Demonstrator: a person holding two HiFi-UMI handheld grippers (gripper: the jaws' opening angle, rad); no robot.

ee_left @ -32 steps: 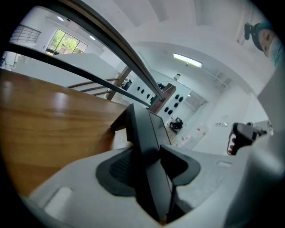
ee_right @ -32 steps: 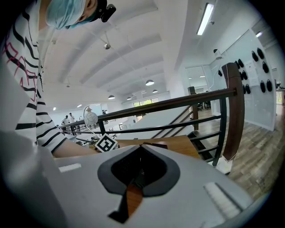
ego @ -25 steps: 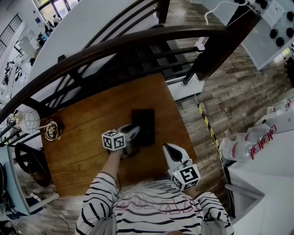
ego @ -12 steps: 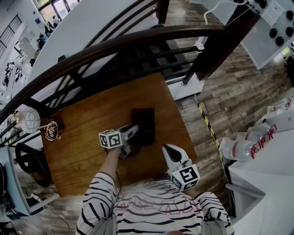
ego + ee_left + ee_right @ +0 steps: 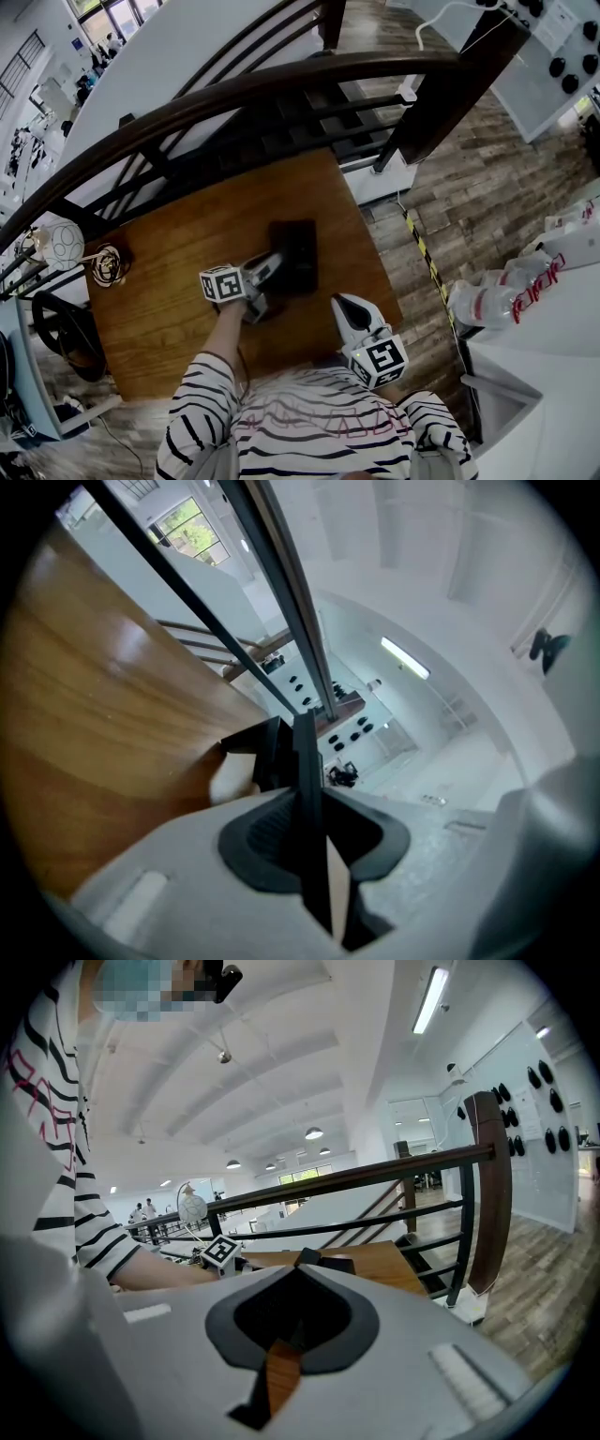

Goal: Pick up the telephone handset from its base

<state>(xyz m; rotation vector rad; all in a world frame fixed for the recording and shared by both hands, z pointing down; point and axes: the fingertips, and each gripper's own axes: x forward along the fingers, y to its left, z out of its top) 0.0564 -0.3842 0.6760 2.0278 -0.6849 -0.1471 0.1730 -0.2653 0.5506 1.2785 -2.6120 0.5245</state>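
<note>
The left gripper (image 5: pixel 268 266) is pinching the telephone handset (image 5: pixel 280 251), jaws having just been closing narrowly on it. It is lying unlifted on its base (image 5: pixel 302 255), mid table (image 5: pixel 159 309). The right gripper (image 5: pixel 345 306) is hanging shut, empty.

Glossy smooth wood table (image 5: pixel 169 309), matt black plastic telephone handset (image 5: pixel 281 253), my left gripper (image 5: pixel 270 268) in smooth white plastic, dark polished wood railing (image 5: pixel 281 79).
</note>
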